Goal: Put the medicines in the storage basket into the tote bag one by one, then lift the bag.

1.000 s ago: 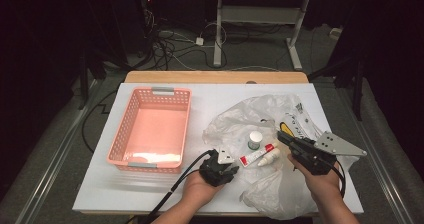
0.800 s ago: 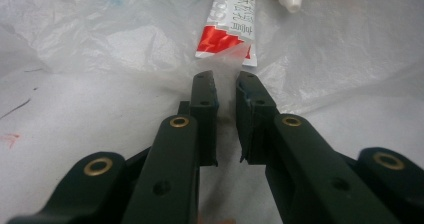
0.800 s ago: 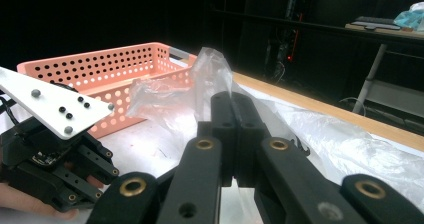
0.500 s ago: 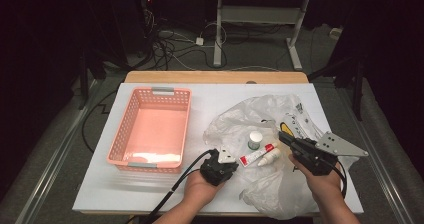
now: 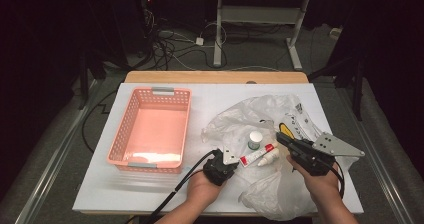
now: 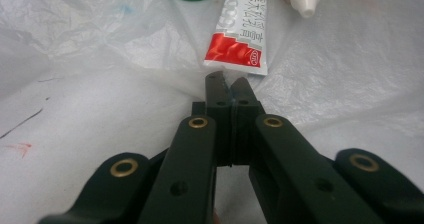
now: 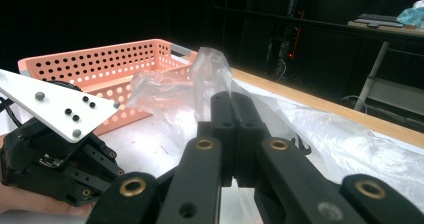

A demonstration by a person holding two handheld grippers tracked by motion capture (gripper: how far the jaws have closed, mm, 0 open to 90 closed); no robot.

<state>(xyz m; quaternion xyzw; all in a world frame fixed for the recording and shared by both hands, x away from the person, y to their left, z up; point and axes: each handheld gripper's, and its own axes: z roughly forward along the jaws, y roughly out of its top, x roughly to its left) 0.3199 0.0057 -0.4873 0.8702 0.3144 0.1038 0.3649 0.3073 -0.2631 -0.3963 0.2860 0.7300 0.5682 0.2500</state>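
Red-and-white tube (image 6: 240, 31) just beyond closed left hand-held gripper (image 6: 230, 82).

Read on the red-and-white squeezed tube (image 6: 244, 31): black printed characters along the white part, too blurred to make out, and a small round white emblem on the red band. No other legible text found.

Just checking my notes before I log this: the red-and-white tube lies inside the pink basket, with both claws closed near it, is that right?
Not quite. The red-and-white tube lies on the clear plastic bag, not in the pink basket, which the high view shows beside the bag. The rest holds: the left claw and the right claw are both closed, near the tube.
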